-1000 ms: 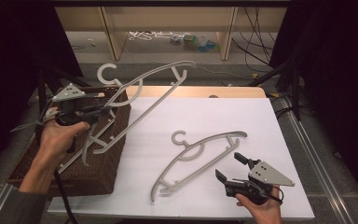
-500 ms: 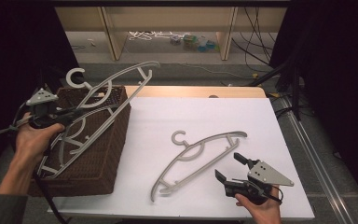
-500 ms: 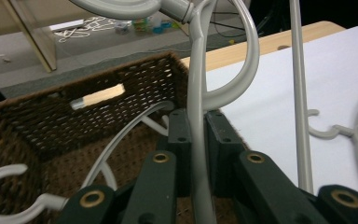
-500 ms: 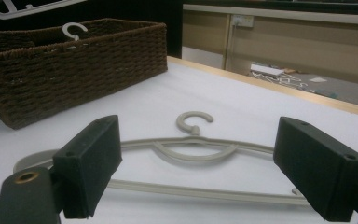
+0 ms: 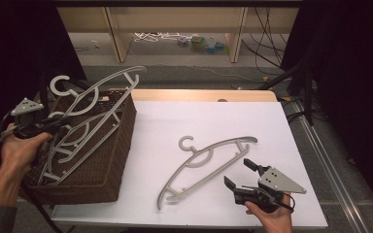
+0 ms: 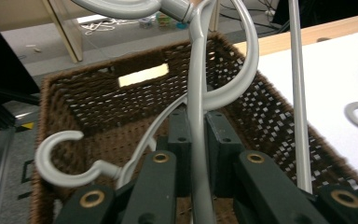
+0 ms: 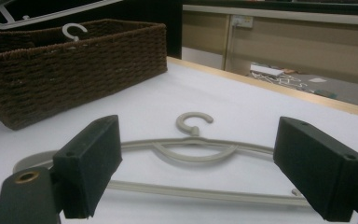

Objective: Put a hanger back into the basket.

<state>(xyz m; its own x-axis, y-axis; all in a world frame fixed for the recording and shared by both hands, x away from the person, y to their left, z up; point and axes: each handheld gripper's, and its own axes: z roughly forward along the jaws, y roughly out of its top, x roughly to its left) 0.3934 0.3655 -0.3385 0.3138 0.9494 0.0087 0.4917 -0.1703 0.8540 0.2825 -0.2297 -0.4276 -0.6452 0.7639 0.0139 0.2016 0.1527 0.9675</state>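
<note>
two hangers at basket (image 5: 102,165) | left gripper (image 6: 193,140) jaws clamp upper hanger (image 5: 97,90) above it | right gripper (image 5: 245,175) jaws apart, beside table hanger (image 5: 209,162)

Three grey plastic hangers showing: one held hanger (image 5: 97,92) raised over the basket, one second hanger (image 5: 73,141) lying inside it, one loose hanger (image 5: 209,162) sitting on the white tabletop. One brown wicker basket (image 5: 107,165). Two handheld grippers: left gripper (image 5: 53,125), right gripper (image 5: 239,174).
</note>
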